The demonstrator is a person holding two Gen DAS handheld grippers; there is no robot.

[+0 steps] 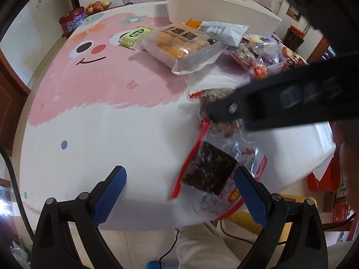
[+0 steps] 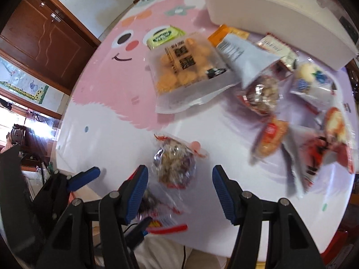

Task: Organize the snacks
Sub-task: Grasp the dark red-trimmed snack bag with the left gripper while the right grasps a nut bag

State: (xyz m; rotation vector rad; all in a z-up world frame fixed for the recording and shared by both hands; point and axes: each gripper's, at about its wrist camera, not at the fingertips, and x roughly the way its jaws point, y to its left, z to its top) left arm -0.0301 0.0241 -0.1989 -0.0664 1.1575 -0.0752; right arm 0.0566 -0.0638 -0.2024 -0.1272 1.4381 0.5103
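Two clear red-edged snack packs lie near the table's front edge: a dark cake pack [image 1: 209, 171] [image 2: 150, 201] and a nut-cluster pack [image 1: 221, 114] [image 2: 174, 164]. My left gripper [image 1: 180, 192] is open, its right finger beside the dark pack. My right gripper [image 2: 180, 192] is open above the nut-cluster pack, which lies between its fingers; its arm [image 1: 291, 96] crosses the left wrist view. A pile of snacks lies beyond: a big cracker bag [image 1: 179, 43] [image 2: 188, 67], a green pack [image 1: 134, 34] [image 2: 165, 35] and several small wrapped packs [image 2: 291, 112].
A white bin [image 1: 215, 6] [image 2: 280, 15] stands at the far side of the table. The tablecloth [image 1: 101, 85] is pink and white with a cartoon face. A red tin [image 1: 73, 20] and a fruit bowl [image 1: 98, 5] sit on a stand beyond the far left edge.
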